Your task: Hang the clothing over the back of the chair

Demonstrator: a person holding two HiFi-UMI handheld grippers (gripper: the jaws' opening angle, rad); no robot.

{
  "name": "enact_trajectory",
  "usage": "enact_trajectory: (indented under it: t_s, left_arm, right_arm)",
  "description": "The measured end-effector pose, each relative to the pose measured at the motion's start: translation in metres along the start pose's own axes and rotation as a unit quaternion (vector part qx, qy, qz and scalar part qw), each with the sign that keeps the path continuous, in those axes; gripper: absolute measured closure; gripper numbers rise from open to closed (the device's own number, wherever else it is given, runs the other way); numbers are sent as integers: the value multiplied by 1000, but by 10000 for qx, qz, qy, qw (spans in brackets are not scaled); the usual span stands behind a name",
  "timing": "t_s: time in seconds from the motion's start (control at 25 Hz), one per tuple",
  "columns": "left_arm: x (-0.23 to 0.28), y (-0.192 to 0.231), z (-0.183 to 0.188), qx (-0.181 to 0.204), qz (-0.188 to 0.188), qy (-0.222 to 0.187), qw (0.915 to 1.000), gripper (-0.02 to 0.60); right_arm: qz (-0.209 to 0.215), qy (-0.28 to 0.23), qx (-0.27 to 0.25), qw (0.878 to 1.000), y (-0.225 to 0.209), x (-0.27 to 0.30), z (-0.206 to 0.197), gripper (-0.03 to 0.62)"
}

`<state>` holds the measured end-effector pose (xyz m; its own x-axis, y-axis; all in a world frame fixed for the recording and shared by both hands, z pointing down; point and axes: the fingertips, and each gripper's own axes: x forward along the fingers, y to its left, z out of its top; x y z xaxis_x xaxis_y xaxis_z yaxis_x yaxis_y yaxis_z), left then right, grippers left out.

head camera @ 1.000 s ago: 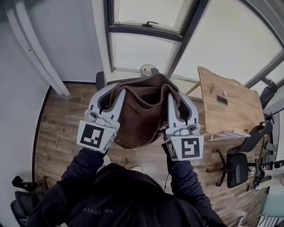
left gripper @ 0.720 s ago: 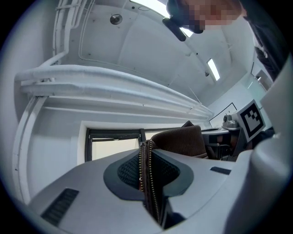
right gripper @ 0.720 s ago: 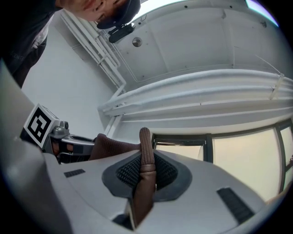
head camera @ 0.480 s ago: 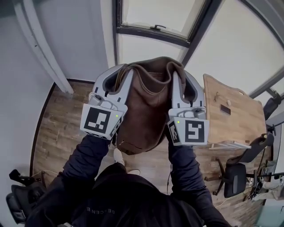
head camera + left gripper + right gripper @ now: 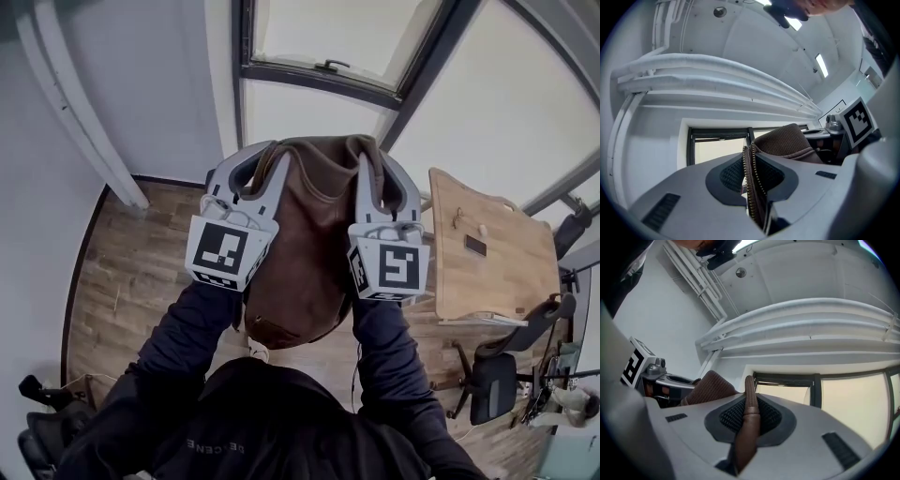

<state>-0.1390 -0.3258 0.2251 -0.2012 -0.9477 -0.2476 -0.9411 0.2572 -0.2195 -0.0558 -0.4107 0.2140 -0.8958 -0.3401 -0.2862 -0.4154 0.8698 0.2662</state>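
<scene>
I hold a brown jacket (image 5: 305,248) up in front of me, toward the window, with a gripper on each side of its top. My left gripper (image 5: 251,173) is shut on the zip edge (image 5: 751,180). The ribbed collar (image 5: 785,140) bulges beyond it. My right gripper (image 5: 380,171) is shut on a rolled brown fold (image 5: 747,420), and the ribbed part (image 5: 710,387) shows at its left. The body of the jacket hangs down between the two marker cubes. The jacket and grippers hide whatever chair back stands under them.
A wooden table (image 5: 487,248) stands at the right, with a black office chair (image 5: 497,380) in front of it. A dark-framed window (image 5: 328,75) and a white wall are straight ahead. Wood floor (image 5: 122,272) shows at the left.
Both grippers have moved forward and a little up with the jacket, toward the window. The jacket now covers the dark chair parts seen behind it a second ago.
</scene>
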Motion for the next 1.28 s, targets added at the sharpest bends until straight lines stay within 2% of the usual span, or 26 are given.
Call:
enact_trajectory:
  t_s: [0.28,0.52,0.84,1.08,1.28]
  left_arm:
    - [30,26,-60,-403,-152,462,9980,517]
    - [42,40,-106,-529,-259,818,9949,512]
    - [45,48,-166,-845,-424,1504,9841,498]
    - [40,52,-178,-888,-413,1720,9802,417]
    - [31,63,-176,-820,-170,1867,9788,309]
  right_arm:
    - [22,479,215,9986,0,44,-56,540]
    - [159,998,470,9938,8,69,-106,535]
    - [247,1609,788,9835,21,74,-166,528]
    - [307,1789,877,9795,30,71,-182,522]
    - [172,1811,751,9804,26,68,-183,490]
